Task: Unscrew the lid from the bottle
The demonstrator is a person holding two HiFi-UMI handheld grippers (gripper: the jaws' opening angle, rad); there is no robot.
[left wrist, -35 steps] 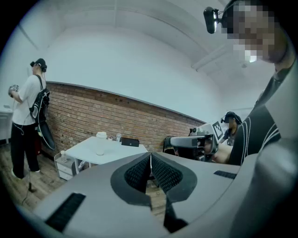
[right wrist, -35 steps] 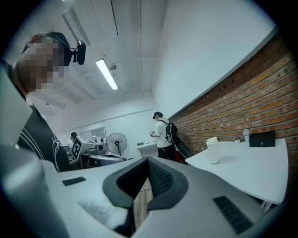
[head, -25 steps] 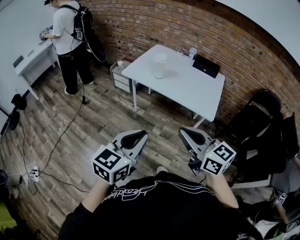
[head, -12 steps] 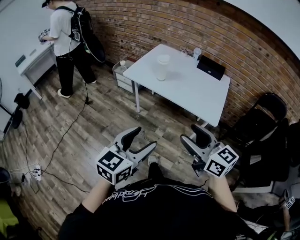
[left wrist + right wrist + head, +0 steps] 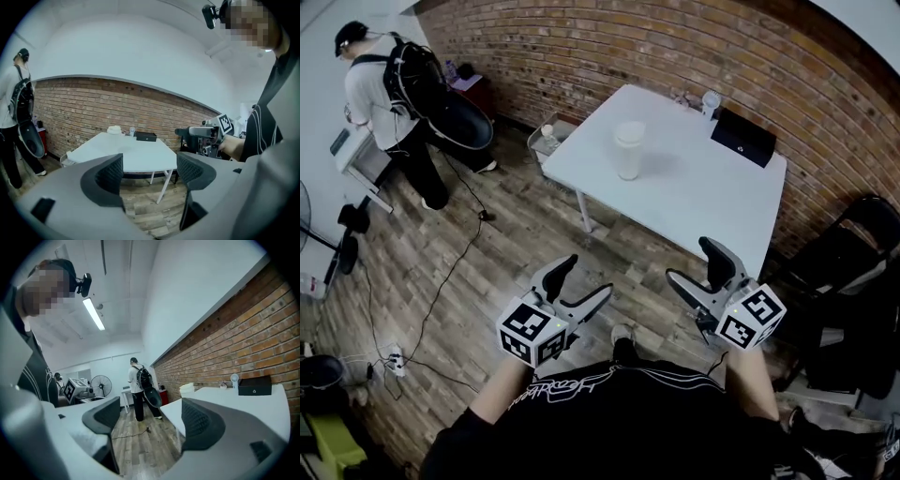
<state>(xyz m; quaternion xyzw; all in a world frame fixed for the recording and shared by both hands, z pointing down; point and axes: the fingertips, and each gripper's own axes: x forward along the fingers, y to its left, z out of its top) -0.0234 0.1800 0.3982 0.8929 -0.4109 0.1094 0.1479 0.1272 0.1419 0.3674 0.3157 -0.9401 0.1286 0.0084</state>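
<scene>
Holding both close to our body: left gripper and right gripper, jaws opening, nothing between them. Well beyond, bottle stands upright toward the table's left edge, lid on. Approach, grip and unscrewing all remain.

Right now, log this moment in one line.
left claw opening, empty | right claw opening, empty | bottle upright on table, untouched

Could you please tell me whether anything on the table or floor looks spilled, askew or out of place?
Nothing stands out. The white lidded bottle stands upright on the white table, and the black rectangular box lies flat at its far edge. Only a thin black cable trails across the wooden floor.
</scene>
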